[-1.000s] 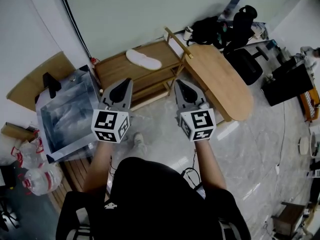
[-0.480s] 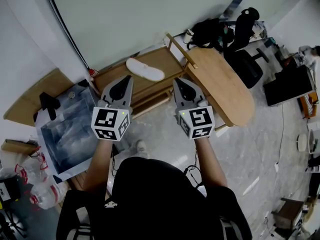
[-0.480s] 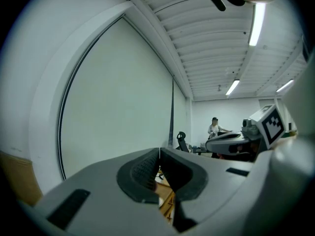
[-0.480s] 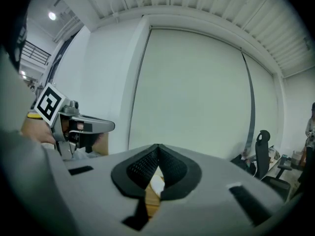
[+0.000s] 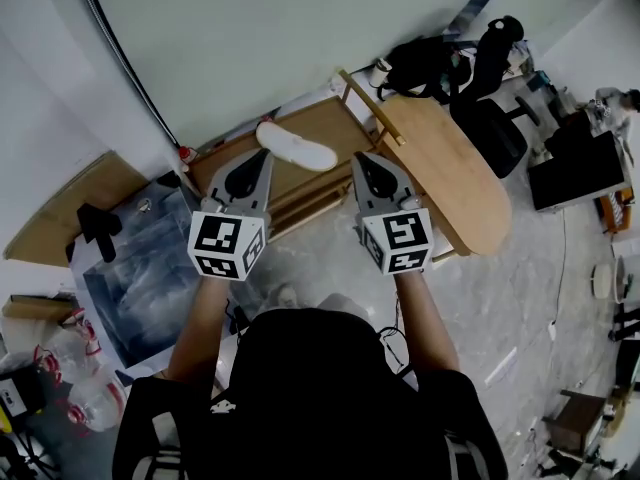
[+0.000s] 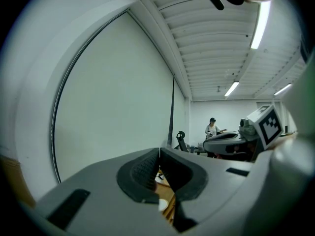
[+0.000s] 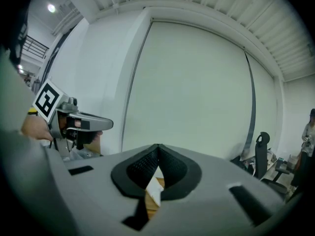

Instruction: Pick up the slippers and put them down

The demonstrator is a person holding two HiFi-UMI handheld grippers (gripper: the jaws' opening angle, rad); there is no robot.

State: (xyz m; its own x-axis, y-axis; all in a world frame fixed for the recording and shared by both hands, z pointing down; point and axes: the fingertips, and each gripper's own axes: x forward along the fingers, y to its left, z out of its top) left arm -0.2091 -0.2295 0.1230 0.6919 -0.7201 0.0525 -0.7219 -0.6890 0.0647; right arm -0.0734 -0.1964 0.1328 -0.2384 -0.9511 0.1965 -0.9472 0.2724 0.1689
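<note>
Fingers (image 6: pixel 140 173) of the left gripper (image 5: pixel 259 158): pressed together at the tips, nothing between them. Fingers (image 7: pixel 140 170) of the right gripper (image 5: pixel 358 158): likewise closed tip to tip, empty.

Both grippers held side by side and apart, pointing away from the body. The left looks about level, the right tips slightly down. Marker cubes, left (image 5: pixel 228 245) and right (image 5: pixel 398 241), sit at the rear of each, facing up toward the head camera.

Behind the cubes, bare forearms, left (image 5: pixel 200 318) and right (image 5: pixel 420 313), run back to the shoulders, roughly parallel, elbows bent and tucked near the torso.

White slipper (image 5: pixel 295 146): lies flat on top of a low wooden rack (image 5: pixel 235 143), ahead of and below the fingertips, in the gap between the two grippers, nearer the left tips. Neither gripper touches it. A sliver of white shows below the closed tips in each gripper view.

Right of the right fingertips: a rounded wooden tabletop (image 5: pixel 450 173) leaning against the rack. Beyond it, a black office chair (image 5: pixel 490 118). Left of the left fingers: a metal-sided box (image 5: pixel 150 258) on the floor.
</note>
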